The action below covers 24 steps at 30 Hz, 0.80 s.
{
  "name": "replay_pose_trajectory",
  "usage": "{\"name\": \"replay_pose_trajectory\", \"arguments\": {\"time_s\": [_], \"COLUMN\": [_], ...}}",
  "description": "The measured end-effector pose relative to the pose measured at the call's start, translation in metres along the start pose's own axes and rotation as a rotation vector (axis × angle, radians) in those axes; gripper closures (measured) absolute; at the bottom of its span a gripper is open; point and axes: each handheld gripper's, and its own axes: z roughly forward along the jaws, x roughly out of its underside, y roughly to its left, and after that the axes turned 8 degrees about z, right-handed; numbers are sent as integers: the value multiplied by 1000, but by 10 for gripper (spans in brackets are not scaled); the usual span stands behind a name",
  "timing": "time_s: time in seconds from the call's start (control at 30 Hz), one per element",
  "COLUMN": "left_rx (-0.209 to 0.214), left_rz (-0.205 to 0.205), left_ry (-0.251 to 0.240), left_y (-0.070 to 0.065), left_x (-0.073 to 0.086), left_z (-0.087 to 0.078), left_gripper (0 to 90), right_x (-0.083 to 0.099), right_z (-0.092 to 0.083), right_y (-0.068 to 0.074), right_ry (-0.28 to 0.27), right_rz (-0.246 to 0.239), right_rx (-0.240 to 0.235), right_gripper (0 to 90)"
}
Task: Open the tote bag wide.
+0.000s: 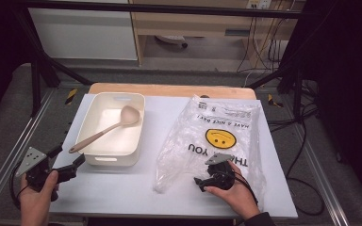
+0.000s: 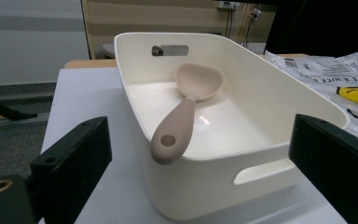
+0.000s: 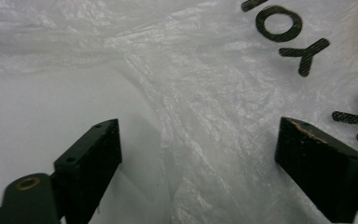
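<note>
Tongs, left (image 1: 70, 165): held open and level at the tabletop's (image 1: 122, 188) near-left corner, aimed at the white bin (image 1: 92, 157) where a spoon (image 1: 104, 132) is propped. Tongs, right (image 1: 201, 181): jaws spread, nothing pinched, lowered over the plastic bag (image 1: 217, 127) lying flat at right. Bag judged thin, light, limp, slippery; best pinched at its crumpled near-left edge (image 3: 182, 140).

White table (image 1: 122, 188) with a wood edge at the far side, standing on grey carpet floor (image 1: 9, 117). Black metal frame (image 1: 160, 8) runs around it. Behind: white cabinet panel (image 1: 82, 33), wooden shelf unit (image 1: 193, 23), black cables (image 1: 264, 42) hanging and trailing on the floor right. Right side dark, light even from above.
</note>
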Motion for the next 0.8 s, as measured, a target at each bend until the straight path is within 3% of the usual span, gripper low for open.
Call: {"name": "replay_pose_trajectory", "arguments": {"time_s": [0.27,0.47,0.7,0.8], "left_rx": [1,0,1,2], "left_rz": [6,3,4,4], "left_ry": [2,1,0,-1], "left_y": [0,0,-1,-1], "left_x": [0,0,0,0], "left_z": [0,0,0,0], "left_gripper": [55,55,55,55], "right_x": [-2,-3,-5,-7], "right_z": [-3,-4,-3,-2], "right_y": [1,-3,-2,-3], "right_ry": [-17,-21,-17,-13], "right_rz": [-25,-21,-35,-17], "right_rx": [-2,-13,-24,-33], "right_gripper": [431,712,900,900]}}
